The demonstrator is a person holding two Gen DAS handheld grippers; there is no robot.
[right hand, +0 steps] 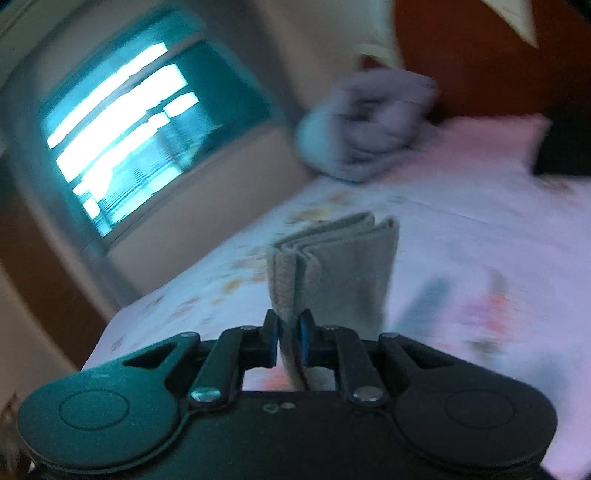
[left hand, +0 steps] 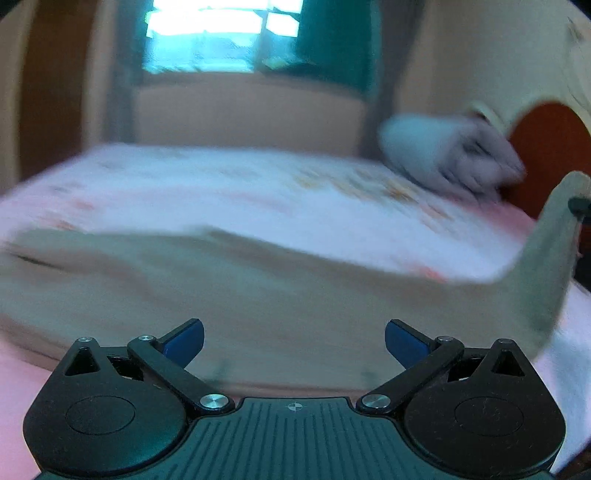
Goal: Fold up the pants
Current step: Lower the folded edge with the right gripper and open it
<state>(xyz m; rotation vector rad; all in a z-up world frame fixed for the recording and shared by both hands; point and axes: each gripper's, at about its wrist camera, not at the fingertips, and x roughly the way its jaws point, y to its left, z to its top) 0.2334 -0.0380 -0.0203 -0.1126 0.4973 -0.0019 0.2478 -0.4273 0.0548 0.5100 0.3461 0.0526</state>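
Note:
Beige pants (left hand: 221, 295) lie spread across the bed in the left wrist view, blurred by motion, and their right end (left hand: 554, 251) rises off the bed toward a dark tip at the frame's right edge. My left gripper (left hand: 294, 341) hovers over the cloth, open, with nothing between its blue pads (left hand: 186, 341). In the right wrist view my right gripper (right hand: 289, 341) is shut on a folded bunch of the pants (right hand: 332, 266), several layers standing up between the pads, lifted above the bed.
The bed carries a floral pink-white sheet (left hand: 258, 199). A rolled grey blanket (left hand: 447, 151) lies near the reddish headboard (left hand: 550, 147). A bright window (left hand: 221, 33) with a teal curtain faces the bed, and a dark object (right hand: 565, 144) sits at the far right.

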